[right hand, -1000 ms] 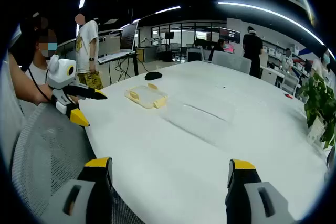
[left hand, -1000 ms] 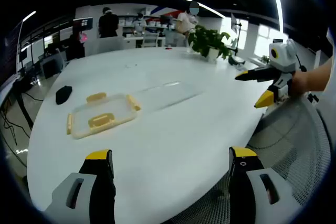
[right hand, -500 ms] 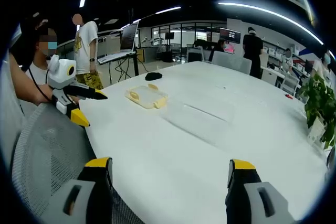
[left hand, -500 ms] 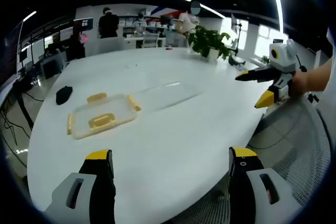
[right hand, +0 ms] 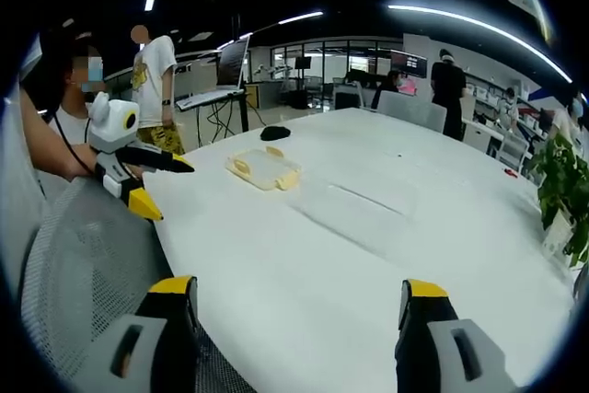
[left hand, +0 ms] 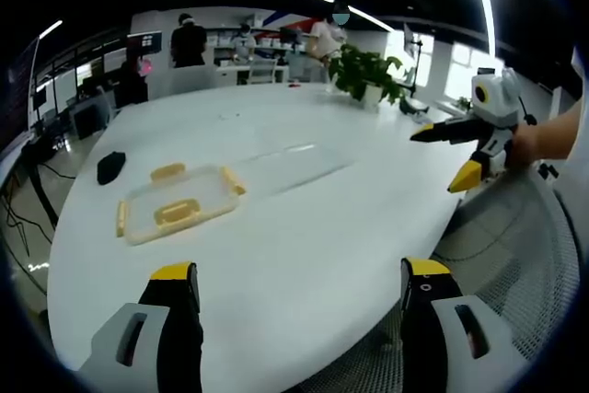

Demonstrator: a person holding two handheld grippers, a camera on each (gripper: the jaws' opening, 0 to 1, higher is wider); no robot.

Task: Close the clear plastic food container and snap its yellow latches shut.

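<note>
Lid (left hand: 179,202) with yellow latches (left hand: 178,213) lying flat on the white table (left hand: 304,236), left of centre in the left gripper view; beside it, just to the right, the clear container (left hand: 293,165). Left gripper (left hand: 299,296) held above the near table edge, jaws wide apart, holding nothing. Right gripper (right hand: 299,296) likewise spread wide and empty, over a mesh chair (right hand: 78,269). Potted plant (left hand: 368,71) at the far edge.
</note>
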